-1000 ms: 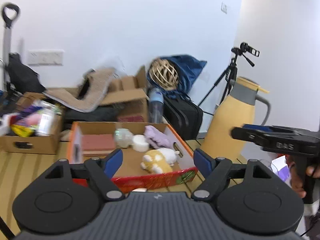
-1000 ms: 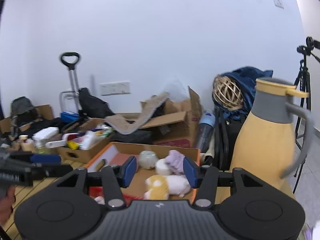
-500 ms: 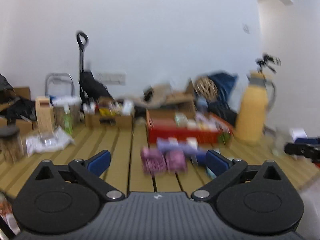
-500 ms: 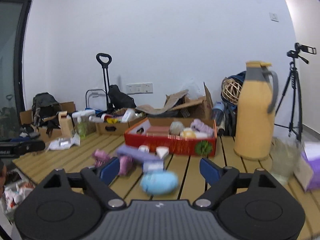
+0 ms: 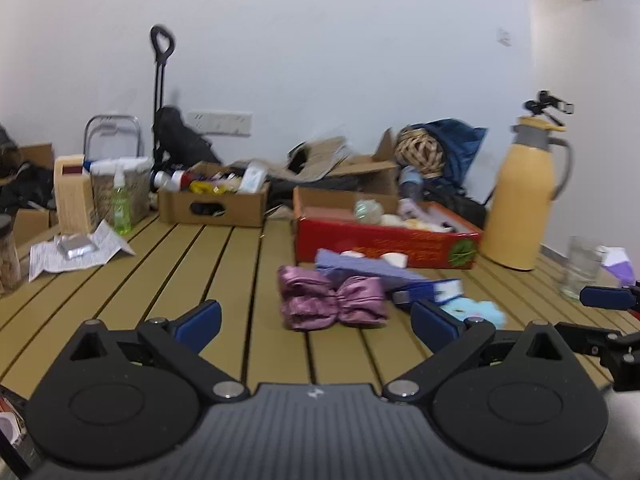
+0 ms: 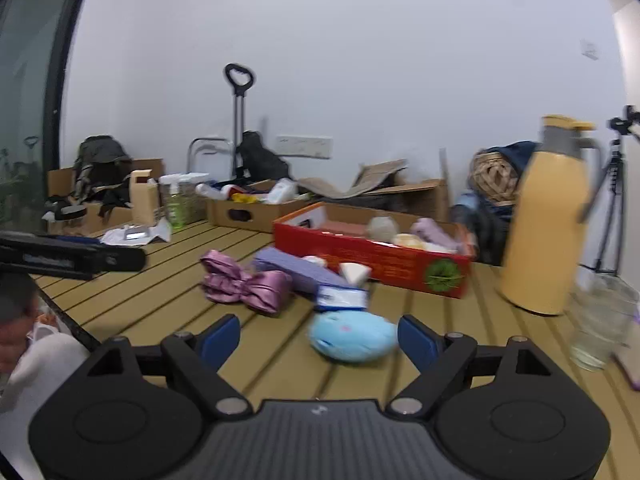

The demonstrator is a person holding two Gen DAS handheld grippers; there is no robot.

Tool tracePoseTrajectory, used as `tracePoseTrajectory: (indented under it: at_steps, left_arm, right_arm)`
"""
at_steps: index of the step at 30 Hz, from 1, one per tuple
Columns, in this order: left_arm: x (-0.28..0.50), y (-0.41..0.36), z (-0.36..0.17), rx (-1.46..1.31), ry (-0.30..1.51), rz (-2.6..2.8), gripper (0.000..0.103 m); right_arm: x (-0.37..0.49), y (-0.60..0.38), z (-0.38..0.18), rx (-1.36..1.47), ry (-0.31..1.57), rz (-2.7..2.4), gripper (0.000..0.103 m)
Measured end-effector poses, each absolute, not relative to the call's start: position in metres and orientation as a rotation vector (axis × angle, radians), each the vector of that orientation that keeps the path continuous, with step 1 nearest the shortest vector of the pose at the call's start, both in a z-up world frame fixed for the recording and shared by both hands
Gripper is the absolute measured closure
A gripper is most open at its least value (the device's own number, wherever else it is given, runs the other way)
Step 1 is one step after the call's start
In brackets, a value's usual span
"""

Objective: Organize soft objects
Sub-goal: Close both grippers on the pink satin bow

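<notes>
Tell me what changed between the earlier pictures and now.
Both grippers pulled back from over the red box and came down low above the table. The left gripper now faces the pink bow, the right gripper the blue plush toy. Both sets of jaws spread wider, and neither holds anything. The box, its toys and the yellow jug stayed put.

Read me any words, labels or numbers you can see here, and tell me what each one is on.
None can be read.
Red box: gold print and green round sticker, too blurred.
Blue-and-white label on the purple pack: too small.
Paper sheet: print too small.
Other gripper's white lettering: blurred.
</notes>
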State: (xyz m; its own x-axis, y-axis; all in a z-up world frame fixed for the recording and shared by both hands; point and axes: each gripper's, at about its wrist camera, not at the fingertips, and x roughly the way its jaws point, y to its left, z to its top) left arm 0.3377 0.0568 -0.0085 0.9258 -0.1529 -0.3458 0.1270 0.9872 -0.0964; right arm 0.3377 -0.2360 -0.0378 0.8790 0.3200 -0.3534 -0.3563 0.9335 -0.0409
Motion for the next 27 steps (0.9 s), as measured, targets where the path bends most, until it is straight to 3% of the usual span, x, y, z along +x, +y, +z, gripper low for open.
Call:
tracePoseTrajectory:
  at_steps: [6,10,15,18,23,24,27]
  left_arm:
    - [0.404,0.071,-0.015,-0.087,0.362,-0.098,0.0]
    - [0.453,0.072,-0.024,-0.067,0.408,-0.1,0.0]
    - [0.489,0.072,-0.045,-0.087,0.509,-0.16,0.001]
    - [0.49,0.071,-0.05,-0.09,0.513,-0.181,0.017]
    - [0.492,0.075,-0.057,-0.139,0.554,-0.281,0.073]
    - [0.493,0.075,-0.058,-0.141,0.558,-0.307,0.076]
    - [0.491,0.07,-0.057,-0.118,0.546,-0.319,0.084]
  right_arm:
    - [0.408,-0.192,-0.048,-0.056,0.397,0.457,0.018]
    - [0.465,-0.165,-0.061,-0.064,0.471,0.429,0.027]
    - [0.508,-0.147,-0.074,-0.087,0.539,0.385,0.029]
    - [0.522,-0.139,-0.083,-0.102,0.562,0.384,0.036]
    - [0.527,-0.132,-0.089,-0.101,0.566,0.456,0.062]
    - [0.527,-0.132,-0.09,-0.085,0.573,0.475,0.072]
    - [0.529,-0.135,-0.09,-0.043,0.596,0.496,0.079]
